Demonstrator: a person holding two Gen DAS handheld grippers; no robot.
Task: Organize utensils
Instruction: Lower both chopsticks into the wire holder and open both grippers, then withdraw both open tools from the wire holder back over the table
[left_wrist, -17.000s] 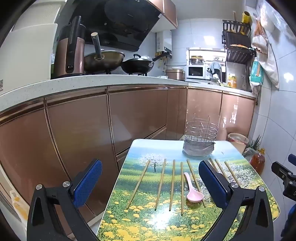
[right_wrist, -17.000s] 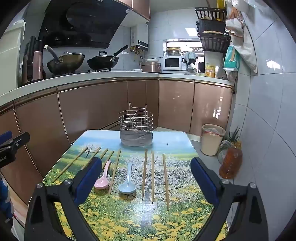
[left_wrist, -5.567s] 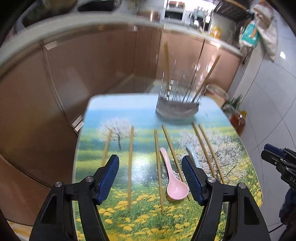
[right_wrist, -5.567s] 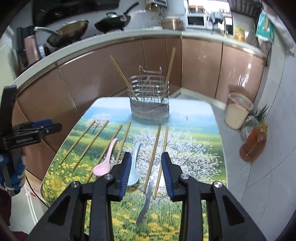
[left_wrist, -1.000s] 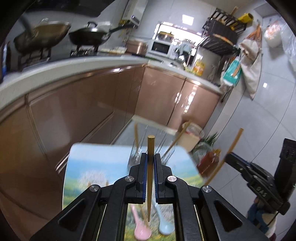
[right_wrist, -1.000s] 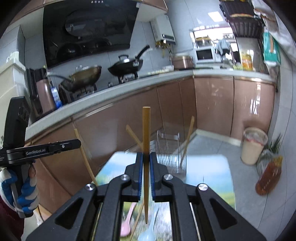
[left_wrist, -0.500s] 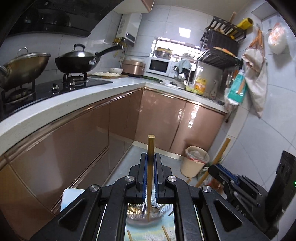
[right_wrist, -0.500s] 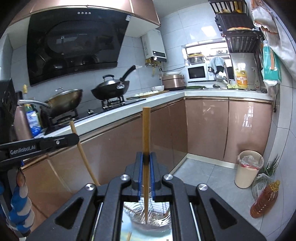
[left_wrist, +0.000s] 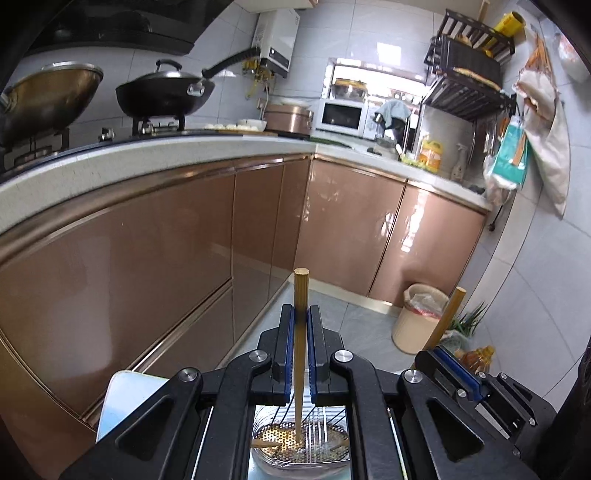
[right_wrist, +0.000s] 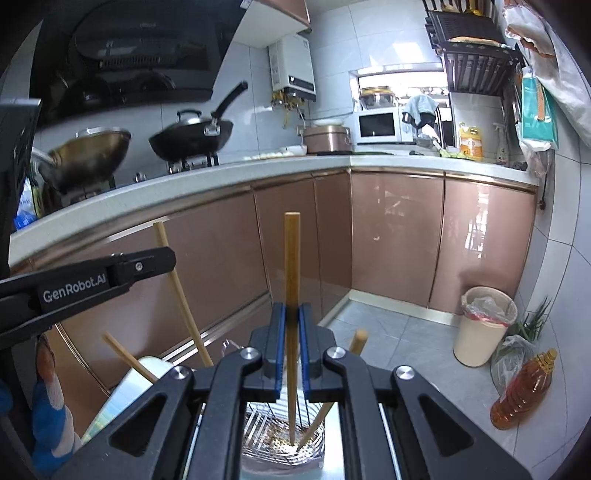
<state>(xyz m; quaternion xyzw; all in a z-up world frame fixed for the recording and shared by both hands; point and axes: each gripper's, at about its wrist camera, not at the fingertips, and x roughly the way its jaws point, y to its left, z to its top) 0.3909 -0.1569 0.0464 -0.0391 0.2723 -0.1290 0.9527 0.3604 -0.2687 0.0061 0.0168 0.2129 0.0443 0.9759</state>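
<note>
My left gripper (left_wrist: 300, 317) is shut on an upright wooden chopstick (left_wrist: 301, 288). Its lower tip hangs inside the wire utensil holder (left_wrist: 334, 448) right below the fingers. My right gripper (right_wrist: 291, 317) is shut on a second chopstick (right_wrist: 291, 254), whose tip also reaches down into the holder (right_wrist: 258, 424). Two more chopsticks (right_wrist: 125, 356) lean out of the holder. Each view shows the other gripper close beside it: the right gripper (left_wrist: 456, 369) in the left wrist view, the left gripper (right_wrist: 162, 258) in the right wrist view. Both hover side by side over the holder.
A corner of the table (left_wrist: 125, 398) shows at the lower left. Brown cabinets (left_wrist: 184, 258) run under a white counter with woks (left_wrist: 162, 94). A bin (right_wrist: 484, 325) and an oil bottle (right_wrist: 524, 391) stand on the floor at the right. A gloved hand (right_wrist: 51, 424) holds the left gripper.
Both grippers have moved forward and down with their chopsticks. The spoons and table top have dropped out of view, and the holder now lies directly under both chopstick tips.
</note>
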